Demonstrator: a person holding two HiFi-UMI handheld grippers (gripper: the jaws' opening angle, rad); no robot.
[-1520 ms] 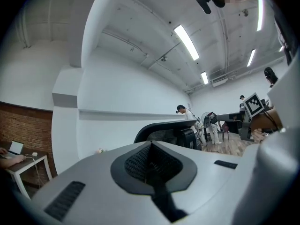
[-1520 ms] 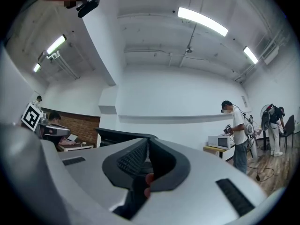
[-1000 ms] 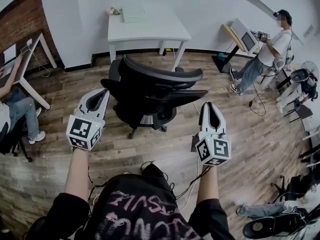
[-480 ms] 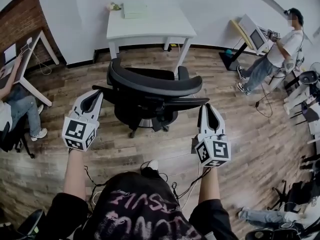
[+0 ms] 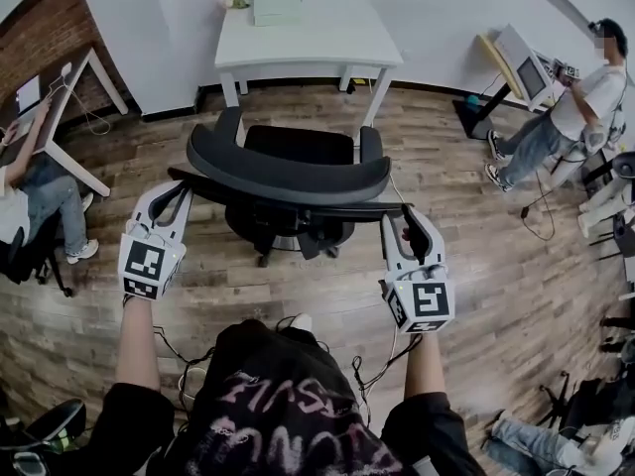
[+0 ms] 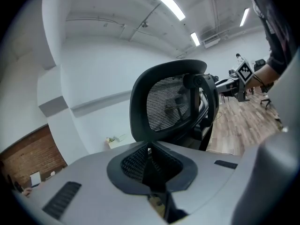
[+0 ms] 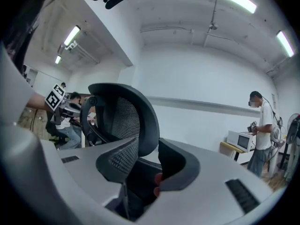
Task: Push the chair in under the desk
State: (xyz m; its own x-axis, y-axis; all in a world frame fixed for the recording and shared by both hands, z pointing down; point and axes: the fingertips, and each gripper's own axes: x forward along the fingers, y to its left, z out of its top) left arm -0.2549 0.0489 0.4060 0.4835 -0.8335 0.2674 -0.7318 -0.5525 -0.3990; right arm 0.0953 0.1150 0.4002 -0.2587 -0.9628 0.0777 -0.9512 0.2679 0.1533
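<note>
Far right, a person [image 5: 571, 107] stands at a tilted screen [image 5: 523, 58]. At left — by the brick wall [image 5: 45, 28] — another person [image 5: 35, 196] sits at a side table [image 5: 62, 102]. Wood floor [image 5: 496, 256] throughout.

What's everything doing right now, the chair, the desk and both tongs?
Black mesh office chair: upright on the floor, not under the desk yet.
White desk: standing by the wall, beyond the chair.
Left tongs: shut, empty.
Right tongs: opening, chair's back edge at the gap, unpinched.

shirt [image 5: 288, 415]: black, pink lettering | sleeves [image 5: 124, 415]: black | cables [image 5: 361, 370]: thin, black
</note>
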